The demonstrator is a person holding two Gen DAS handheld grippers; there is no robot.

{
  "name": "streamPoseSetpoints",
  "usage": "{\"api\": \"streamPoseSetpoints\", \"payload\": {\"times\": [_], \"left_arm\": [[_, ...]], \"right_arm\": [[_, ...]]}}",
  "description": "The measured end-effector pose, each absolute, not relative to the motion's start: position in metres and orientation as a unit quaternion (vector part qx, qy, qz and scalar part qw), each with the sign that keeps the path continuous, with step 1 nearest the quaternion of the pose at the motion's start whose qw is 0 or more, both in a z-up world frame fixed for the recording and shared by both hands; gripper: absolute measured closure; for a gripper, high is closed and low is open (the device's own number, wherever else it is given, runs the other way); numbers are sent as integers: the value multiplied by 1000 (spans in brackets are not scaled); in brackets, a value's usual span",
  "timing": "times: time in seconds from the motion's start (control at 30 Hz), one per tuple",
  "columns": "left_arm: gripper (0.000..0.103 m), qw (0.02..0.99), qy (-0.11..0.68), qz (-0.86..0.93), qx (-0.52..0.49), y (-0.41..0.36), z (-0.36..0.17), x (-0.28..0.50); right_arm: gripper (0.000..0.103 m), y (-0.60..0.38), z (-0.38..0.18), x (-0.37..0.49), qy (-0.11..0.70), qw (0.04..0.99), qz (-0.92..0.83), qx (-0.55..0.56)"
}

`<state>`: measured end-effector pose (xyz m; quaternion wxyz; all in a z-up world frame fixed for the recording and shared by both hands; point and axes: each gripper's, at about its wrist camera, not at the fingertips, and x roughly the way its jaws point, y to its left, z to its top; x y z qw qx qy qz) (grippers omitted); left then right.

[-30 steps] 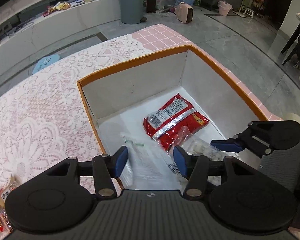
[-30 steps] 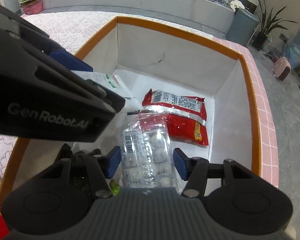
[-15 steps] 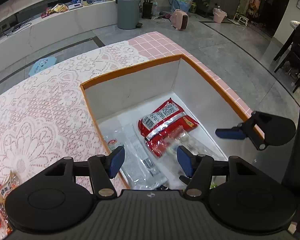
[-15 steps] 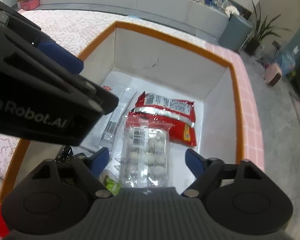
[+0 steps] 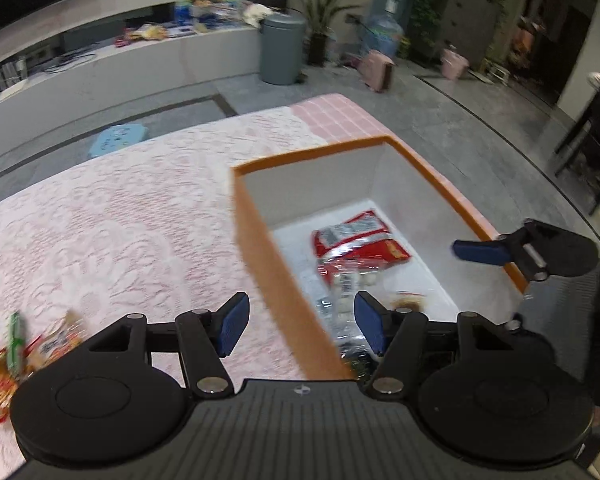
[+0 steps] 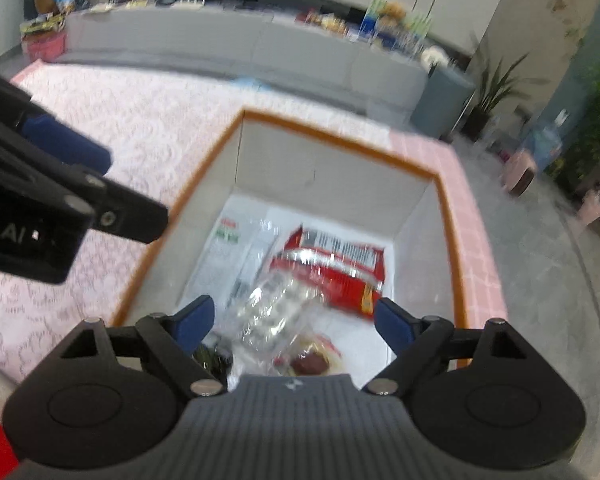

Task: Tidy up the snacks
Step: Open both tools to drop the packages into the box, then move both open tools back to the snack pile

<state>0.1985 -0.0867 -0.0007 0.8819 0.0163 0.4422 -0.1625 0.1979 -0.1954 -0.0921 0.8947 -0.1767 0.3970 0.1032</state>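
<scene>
Orange trims the rim of the box (image 5: 312,156), a white-walled carton standing on the pink lace cloth (image 5: 120,220) near the cloth's right edge. On the box floor lies a red packet (image 6: 332,270), label up, toward the far right corner. A clear pack (image 6: 276,308) of pale round sweets lies just nearer than it, partly over its near edge, blurred in both views. To the left, flat against the floor, are thin clear sachets (image 6: 236,248), one with a red and green mark. At the near end sit a dark green item and a small wrapper with a red-brown centre (image 6: 308,362), too blurred to name. The right gripper (image 6: 290,320) hangs over the near part of the box with its blue pads wide apart; the clear pack lies below between them, touching neither. The left gripper (image 5: 300,324) hangs above the box's left wall, jaws apart with nothing between them, one pad over the cloth and the other over the box. Each gripper shows in the other's view: the right one at the box's right rim, the left one over the cloth left of the box. More snacks (image 5: 16,352) in red, orange and green wrappers lie on the cloth at the near left, well apart from the box.
</scene>
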Motion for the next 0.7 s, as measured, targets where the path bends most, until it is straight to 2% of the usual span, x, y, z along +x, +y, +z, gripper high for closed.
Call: {"api": "streamPoseSetpoints", "payload": {"times": [0.33,0.5,0.7], "left_arm": [[32,905,417,-78,-27,-10,-3,178],[32,910,407,-51,-53,29,-9,168],[32,913,402,-25,-74,71,-28,151]], "right_arm": [[18,-153,-70,175,311,938,126,-85],[18,-125,-75,171,320,934,158,-31],[18,-84,-94,167,320,929,182,-27]]}}
